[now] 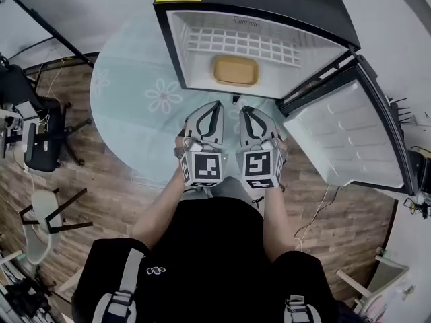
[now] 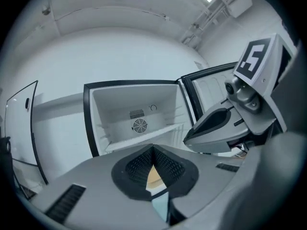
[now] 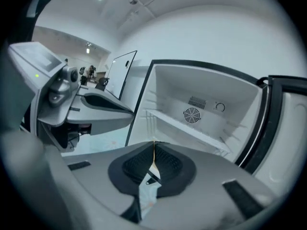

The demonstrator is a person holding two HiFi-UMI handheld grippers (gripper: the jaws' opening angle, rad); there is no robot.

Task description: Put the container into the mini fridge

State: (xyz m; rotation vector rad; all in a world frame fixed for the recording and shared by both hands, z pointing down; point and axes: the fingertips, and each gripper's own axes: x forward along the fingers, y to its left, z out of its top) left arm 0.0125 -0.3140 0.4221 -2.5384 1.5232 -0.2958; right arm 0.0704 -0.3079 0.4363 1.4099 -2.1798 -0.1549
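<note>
Inside the mini fridge (image 1: 202,32), on its bottom floor, the tan container (image 1: 235,70) already rests, with its long axis running across the opening. We hold the left gripper (image 1: 215,106) and the right gripper (image 1: 247,111) side by side just outside that opening. Both point inward, so the container lies straight ahead of them and apart from the tips. Both pairs of jaws are clenched tip to tip with nothing between them. The door (image 1: 350,140) stands swung wide to our right, so we judge the right gripper the nearer one for pushing it closed.
</note>
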